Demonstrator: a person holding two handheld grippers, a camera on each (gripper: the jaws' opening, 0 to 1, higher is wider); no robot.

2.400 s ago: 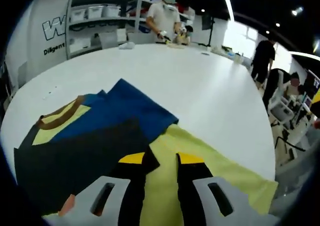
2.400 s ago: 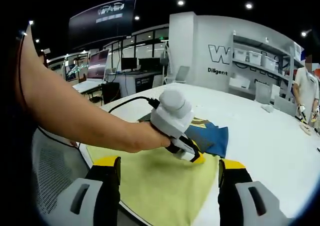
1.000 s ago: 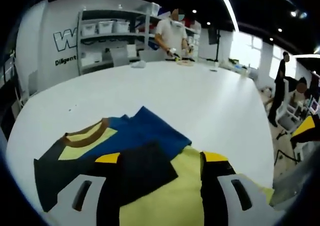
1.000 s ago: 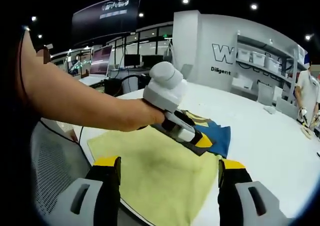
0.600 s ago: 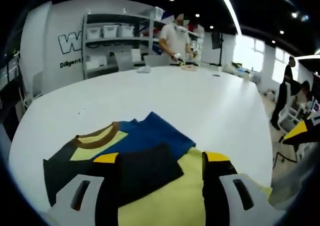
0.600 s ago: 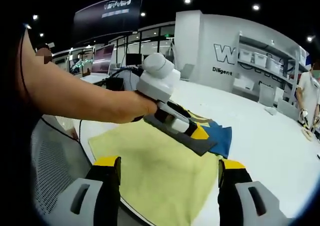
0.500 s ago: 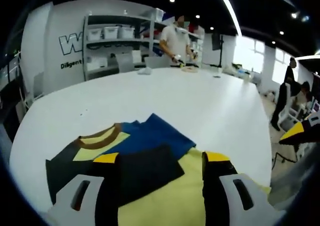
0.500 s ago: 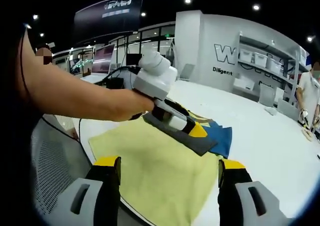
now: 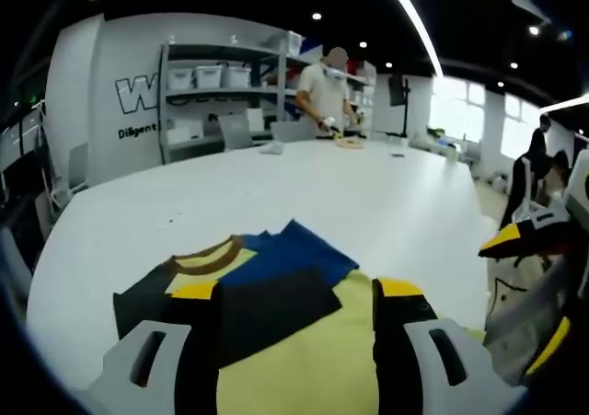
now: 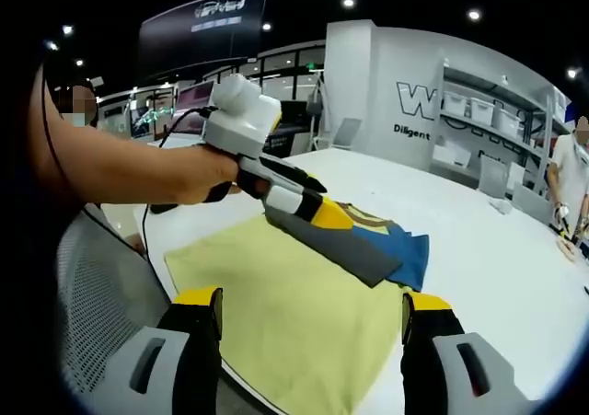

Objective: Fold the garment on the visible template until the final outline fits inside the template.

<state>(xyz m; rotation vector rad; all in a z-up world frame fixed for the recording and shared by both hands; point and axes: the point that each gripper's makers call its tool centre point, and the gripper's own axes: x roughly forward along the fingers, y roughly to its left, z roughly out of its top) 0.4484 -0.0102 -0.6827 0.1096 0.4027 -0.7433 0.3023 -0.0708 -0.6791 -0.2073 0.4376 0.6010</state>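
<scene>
Garment: a folded shirt in dark grey, blue and pale yellow with a brown collar (image 9: 248,277) lies at lower centre of the left gripper view; in the right gripper view (image 10: 368,245) it sits at centre.
Template: the yellow-green rectangular cloth (image 10: 285,314) lies flat under the shirt's near edge, spreading across the lower middle (image 9: 304,360).
Table: a large round white tabletop (image 9: 368,203) carries both.
Left gripper (image 9: 294,291): jaws wide apart with nothing between them, hovering above the shirt's dark panel; in the right gripper view (image 10: 322,214) it's up off the cloth, held in the person's hand (image 10: 207,180).
Right gripper (image 10: 308,300): jaws spread wide, holding nothing, over the template's near edge.
Background: a person in a white shirt (image 9: 327,88) stands at the far side by grey shelving with white bins (image 9: 216,84).
</scene>
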